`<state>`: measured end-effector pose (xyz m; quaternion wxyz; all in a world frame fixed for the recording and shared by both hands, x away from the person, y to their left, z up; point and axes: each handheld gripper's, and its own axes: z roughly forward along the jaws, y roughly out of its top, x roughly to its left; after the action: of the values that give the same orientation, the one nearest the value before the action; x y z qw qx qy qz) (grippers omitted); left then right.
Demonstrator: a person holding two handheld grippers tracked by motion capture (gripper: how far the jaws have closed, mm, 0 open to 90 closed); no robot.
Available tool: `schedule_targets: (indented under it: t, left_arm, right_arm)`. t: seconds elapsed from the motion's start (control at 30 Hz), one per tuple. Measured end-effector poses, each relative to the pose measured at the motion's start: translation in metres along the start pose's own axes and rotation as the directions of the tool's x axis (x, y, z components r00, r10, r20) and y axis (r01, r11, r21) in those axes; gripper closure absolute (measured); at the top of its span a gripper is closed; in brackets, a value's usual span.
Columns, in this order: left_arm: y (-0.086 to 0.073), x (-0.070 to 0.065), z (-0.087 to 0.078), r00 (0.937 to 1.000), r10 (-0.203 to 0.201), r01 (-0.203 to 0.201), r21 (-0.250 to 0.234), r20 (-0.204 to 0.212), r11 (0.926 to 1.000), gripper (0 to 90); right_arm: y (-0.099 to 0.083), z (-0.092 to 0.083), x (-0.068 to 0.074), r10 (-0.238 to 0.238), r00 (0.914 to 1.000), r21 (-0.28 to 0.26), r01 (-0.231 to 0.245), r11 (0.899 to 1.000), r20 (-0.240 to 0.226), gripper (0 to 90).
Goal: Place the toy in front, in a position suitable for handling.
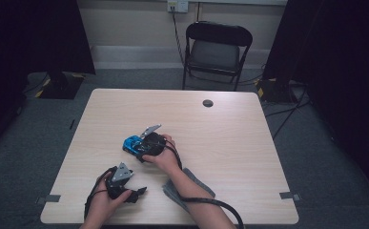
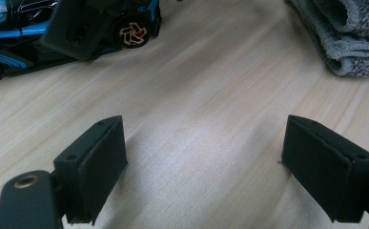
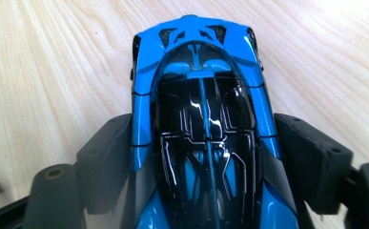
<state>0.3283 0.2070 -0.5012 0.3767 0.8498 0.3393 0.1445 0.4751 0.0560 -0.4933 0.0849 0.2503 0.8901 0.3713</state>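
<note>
A blue and black toy car rests on the wooden table, left of centre. My right gripper is shut on it, one black pad pressed against each side of the body, and the car's nose points away from the gripper. In the left gripper view the car lies at the top left with a right jaw across its side. My left gripper is open just above bare wood near the table's front left, with nothing between its pads.
A folded grey towel lies near the front edge under the right forearm, also seen in the left gripper view. A cable hole sits at the table's far side. A black folding chair stands behind the table.
</note>
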Motion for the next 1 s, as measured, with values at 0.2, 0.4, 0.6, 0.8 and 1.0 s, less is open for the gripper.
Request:
schedule_targets:
  t: [0.2, 0.4, 0.6, 0.8, 1.0]
  left_arm:
    - [0.000, 0.000, 0.000, 1.0000, -0.001, 0.001, -0.001, 0.001, 1.0000, 14.6]
    - [0.000, 0.000, 0.000, 1.0000, -0.002, 0.002, -0.001, 0.001, 1.0000, 14.6]
    - [0.000, 0.000, 0.000, 1.0000, -0.002, 0.002, -0.001, 0.001, 1.0000, 14.6]
    - [0.000, 0.000, 0.000, 1.0000, -0.001, 0.001, -0.001, 0.001, 1.0000, 14.6]
    - [0.000, 0.000, 0.000, 1.0000, 0.000, 0.000, 0.000, 0.001, 1.0000, 14.6]
  right_arm:
    - [0.005, -0.003, -0.001, 0.007, 0.9999, -0.002, -0.007, 1.000, -0.011, 20.3]
    - [0.007, 0.002, 0.000, 0.016, 0.9996, 0.008, -0.015, 1.000, -0.024, 18.6]
    - [0.006, 0.007, 0.001, 0.010, 0.9999, 0.028, -0.010, 1.000, -0.005, 18.2]
    - [0.005, 0.007, 0.001, -0.021, 0.9998, 0.019, 0.021, 1.000, 0.005, 25.2]
    - [0.005, 0.006, 0.001, -0.017, 0.9998, 0.015, 0.017, 1.000, 0.004, 25.7]
